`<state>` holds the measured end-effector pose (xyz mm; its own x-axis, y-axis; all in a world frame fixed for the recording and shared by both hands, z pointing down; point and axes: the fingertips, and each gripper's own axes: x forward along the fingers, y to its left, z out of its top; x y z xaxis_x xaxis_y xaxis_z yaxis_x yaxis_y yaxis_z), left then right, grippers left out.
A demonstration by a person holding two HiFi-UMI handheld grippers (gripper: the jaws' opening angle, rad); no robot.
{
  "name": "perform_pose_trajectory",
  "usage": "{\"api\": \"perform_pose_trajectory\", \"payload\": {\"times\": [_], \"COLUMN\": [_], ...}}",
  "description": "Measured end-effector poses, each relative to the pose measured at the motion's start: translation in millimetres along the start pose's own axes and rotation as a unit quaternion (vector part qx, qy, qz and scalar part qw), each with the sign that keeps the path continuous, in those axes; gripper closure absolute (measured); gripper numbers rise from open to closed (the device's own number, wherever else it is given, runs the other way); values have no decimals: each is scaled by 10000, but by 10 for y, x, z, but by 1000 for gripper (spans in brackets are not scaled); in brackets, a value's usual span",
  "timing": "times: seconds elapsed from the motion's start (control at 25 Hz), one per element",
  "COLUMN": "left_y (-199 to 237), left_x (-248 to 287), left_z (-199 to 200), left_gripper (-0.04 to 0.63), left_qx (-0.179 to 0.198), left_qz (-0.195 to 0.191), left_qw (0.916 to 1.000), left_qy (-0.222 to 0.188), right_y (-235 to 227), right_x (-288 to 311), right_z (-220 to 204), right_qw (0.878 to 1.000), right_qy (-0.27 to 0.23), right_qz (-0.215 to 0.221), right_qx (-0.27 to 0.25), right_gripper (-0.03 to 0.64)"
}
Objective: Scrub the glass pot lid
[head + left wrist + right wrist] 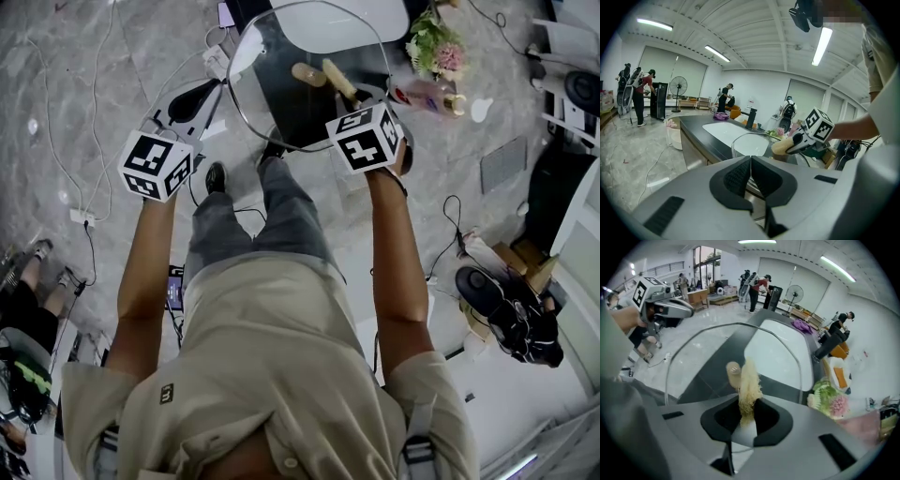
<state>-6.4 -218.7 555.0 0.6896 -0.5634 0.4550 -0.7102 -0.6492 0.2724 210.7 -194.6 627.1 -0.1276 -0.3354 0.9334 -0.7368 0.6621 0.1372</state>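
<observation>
Glass pot lid (281,103) raised, scrubbing under way
My left claw (750,164) pinches its rim; my right claw (747,411) clamps the loofah (750,380). Next, I'd press and rub across the glass.

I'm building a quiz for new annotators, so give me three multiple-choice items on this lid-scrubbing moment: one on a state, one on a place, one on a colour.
1. The left tool is:
A. open and empty
B. shut on the lid's rim
C. out of every view

2. The scrubber is:
A. in the left tool
B. nowhere in view
C. in the right tool, beside the lid's knob

3. The knob's colour is:
A. tan
B. red
C. blue

Answers:
1 B: in the left gripper view the jaws meet on the lid's edge.
2 C: the right gripper view shows the scrubber pinched between that tool's jaws, next to the knob.
3 A: the knob looks tan in the head view and the right gripper view.
</observation>
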Motion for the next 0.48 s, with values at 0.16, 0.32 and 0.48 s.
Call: {"api": "perform_pose_trajectory", "payload": {"times": [0.16, 0.32, 0.48], "left_y": [-23, -28, -19], "left_x": [36, 47, 53], "left_z": [-17, -26, -14], "left_gripper": [580, 580, 579], "left_qx": [-5, 3, 16], "left_qz": [-35, -43, -47], "left_qw": [10000, 10000, 10000], "left_qy": [20, 43, 42], "right_y": [-513, -630, -618], "right_x": [-154, -270, -306], "right_z": [-304, -416, -457], "right_qw": [9969, 9949, 9946], "right_qy": [378, 448, 473], "right_qz": [-695, -902, -924], "right_qx": [45, 26, -1], "right_gripper": [563, 563, 563]}}
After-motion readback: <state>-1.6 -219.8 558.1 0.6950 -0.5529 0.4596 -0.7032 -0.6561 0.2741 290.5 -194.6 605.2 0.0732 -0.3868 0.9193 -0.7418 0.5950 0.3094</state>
